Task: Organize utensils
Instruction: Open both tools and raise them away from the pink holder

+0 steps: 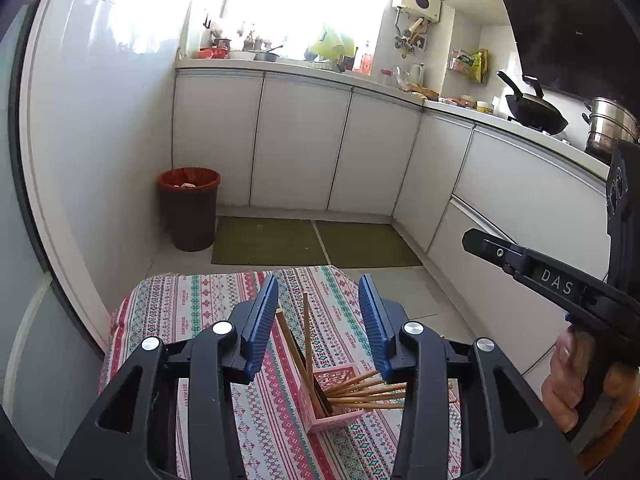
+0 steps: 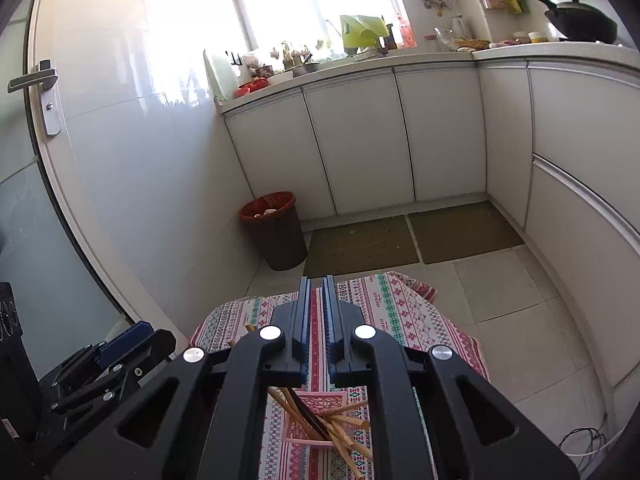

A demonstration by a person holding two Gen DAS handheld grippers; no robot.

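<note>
Though cornered by cabinets (image 2: 436, 136), table (image 2: 392, 304) edge.

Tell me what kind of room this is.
Most likely a home kitchen: a wok and steel pot sit on the counter above white cabinets, with a lined bin in the corner.

White cabinets (image 1: 300, 140) line the far and right walls beneath a bright window (image 1: 304, 4). Two dark mats (image 1: 312, 242) cover the tiled floor; a lined waste bin (image 1: 189, 208) stands far left.
</note>
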